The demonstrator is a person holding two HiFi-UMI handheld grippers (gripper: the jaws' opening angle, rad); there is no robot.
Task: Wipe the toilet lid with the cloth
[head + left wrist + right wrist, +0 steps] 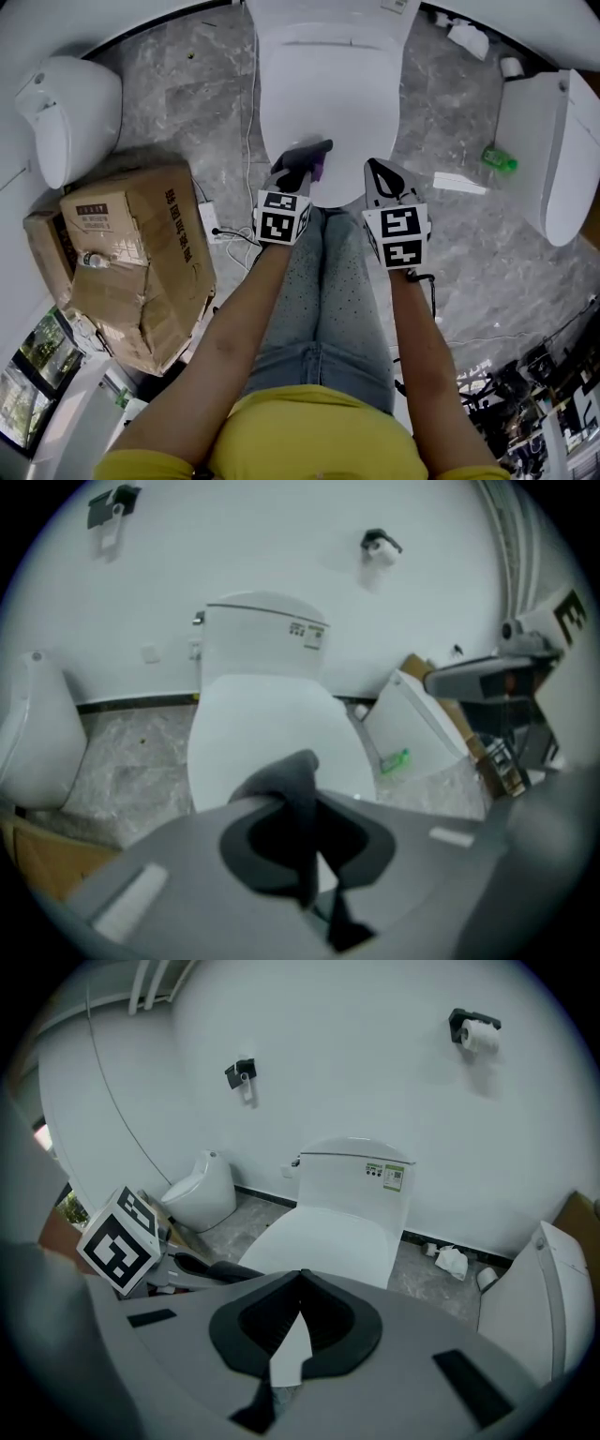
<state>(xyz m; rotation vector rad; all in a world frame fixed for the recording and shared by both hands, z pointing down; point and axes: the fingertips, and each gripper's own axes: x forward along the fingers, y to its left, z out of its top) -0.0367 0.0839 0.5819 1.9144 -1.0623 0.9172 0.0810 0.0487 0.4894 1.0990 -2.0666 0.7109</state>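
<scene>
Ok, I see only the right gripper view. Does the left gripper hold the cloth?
Observer: Yes. In its own view the left gripper is shut on the dark cloth.
Operator: Where is the cloth?
Observer: In the head view it is over the front end of the closed lid. I cannot tell if it touches.
Operator: Is anything lying nearby that I miss?
Observer: A green bottle lies on the floor, right of the lid.

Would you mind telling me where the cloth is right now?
In the head view, the dark cloth is pinched in the left gripper, over the front edge of the toilet lid, just left of the right gripper.
</scene>
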